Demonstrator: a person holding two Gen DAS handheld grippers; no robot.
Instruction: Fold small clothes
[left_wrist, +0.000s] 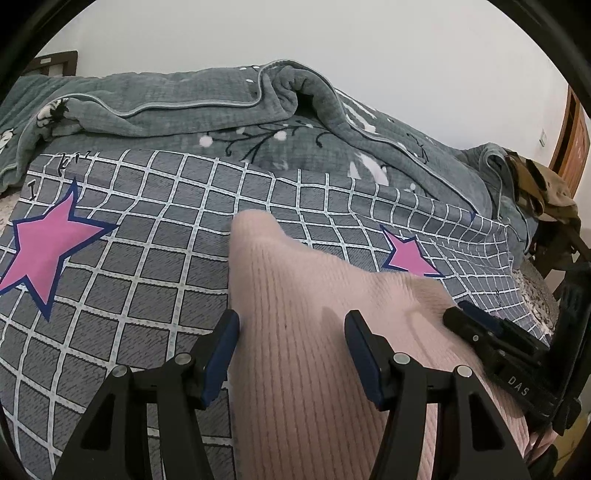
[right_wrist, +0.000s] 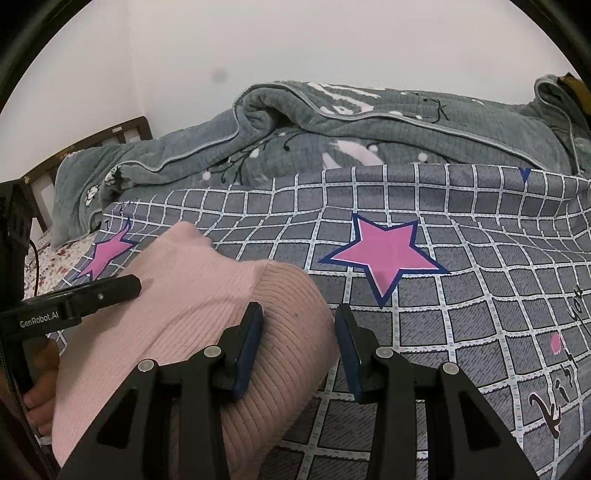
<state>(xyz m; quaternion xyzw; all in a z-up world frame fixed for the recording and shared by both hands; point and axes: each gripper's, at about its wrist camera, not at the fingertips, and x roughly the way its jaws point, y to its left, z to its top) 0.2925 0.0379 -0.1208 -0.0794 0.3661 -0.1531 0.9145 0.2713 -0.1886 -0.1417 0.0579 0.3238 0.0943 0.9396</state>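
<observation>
A pink ribbed knit garment (left_wrist: 314, 332) (right_wrist: 192, 295) lies flat on the grey checked bed sheet with pink stars (left_wrist: 147, 266) (right_wrist: 443, 295). My left gripper (left_wrist: 291, 325) is open over the garment's left part, its left finger at the cloth's edge; it also shows from the side as the left gripper (right_wrist: 129, 286). My right gripper (right_wrist: 299, 314) is open over the garment's right edge, with its left finger on the knit and its right finger above the sheet. The right gripper (left_wrist: 458, 314) rests on the cloth's right side. No cloth is pinched.
A bunched grey-green quilt (left_wrist: 221, 110) (right_wrist: 332, 125) runs along the back of the bed against a white wall. A dark wooden headboard (right_wrist: 122, 129) stands at the left. Brown clothing on a chair (left_wrist: 546, 195) is at the right. A hand (right_wrist: 40, 387) holds the left gripper's handle.
</observation>
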